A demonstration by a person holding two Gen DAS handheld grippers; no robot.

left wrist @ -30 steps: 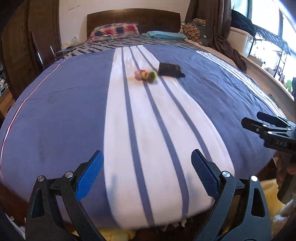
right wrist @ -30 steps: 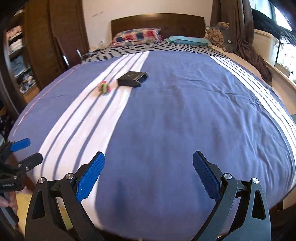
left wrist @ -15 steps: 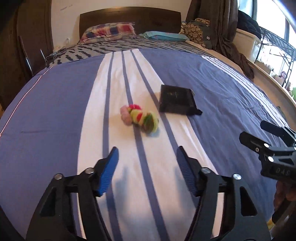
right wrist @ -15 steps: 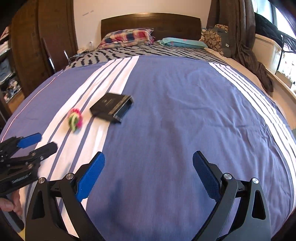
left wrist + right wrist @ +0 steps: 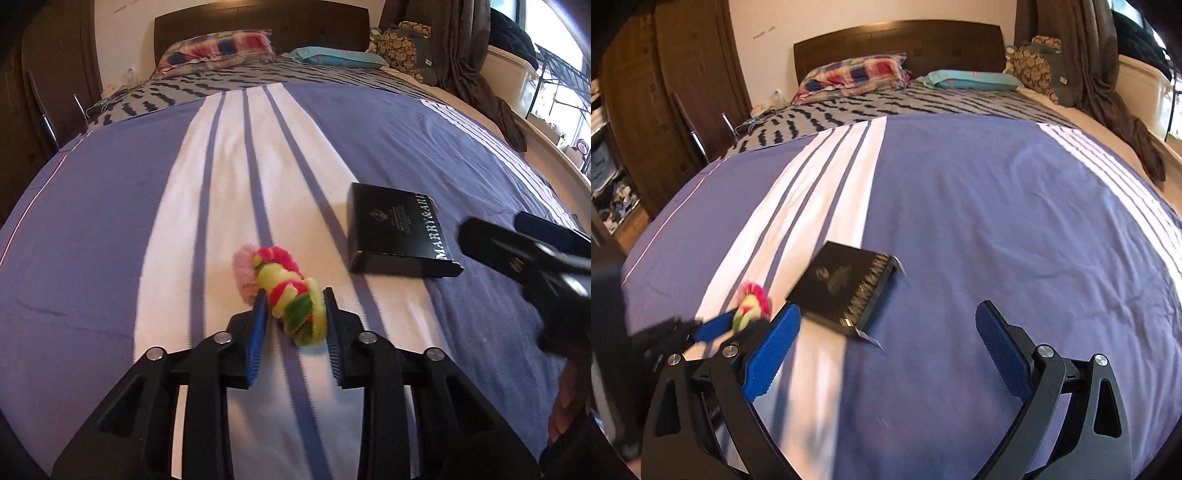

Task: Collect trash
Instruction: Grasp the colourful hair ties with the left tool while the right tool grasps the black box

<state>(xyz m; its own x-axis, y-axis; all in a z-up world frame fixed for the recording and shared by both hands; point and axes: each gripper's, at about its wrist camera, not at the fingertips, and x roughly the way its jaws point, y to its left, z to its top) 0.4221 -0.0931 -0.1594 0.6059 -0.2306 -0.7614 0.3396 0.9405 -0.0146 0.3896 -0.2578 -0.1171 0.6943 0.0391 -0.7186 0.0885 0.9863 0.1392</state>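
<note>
task stage: early. no item lifted yet; no bin or bag in view in either picture.

left tongs (image 5: 293,317): narrowed around the near end of the fuzzy bundle (image 5: 282,295), blue ribbed pads (image 5: 258,332) just beside or touching it on both sides. firm clamp not confirmed; bundle resting on the bedspread (image 5: 110,221).

right tongs (image 5: 886,347): spread wide, holding nothing. black box (image 5: 846,288) just ahead, left of the midline, nearer the left pad, not between the pads.

remaining, by judgement: close on the bundle, lift, then take the box, then carry both to a container not shown.

materials and shapes:
- fuzzy bundle: soft plush rings in pink, red, yellow and green, bunched into a short lumpy roll; compresses easily, unlikely to slip.
- black box: flat, rectangular, stiff card with pale lettering, one end flap (image 5: 897,264) standing open. thin edges against soft fabric; likely needs a grip across the short side.
- bedspread: smooth woven cloth, purple with white bands and thin stripes, yielding under load.
</note>
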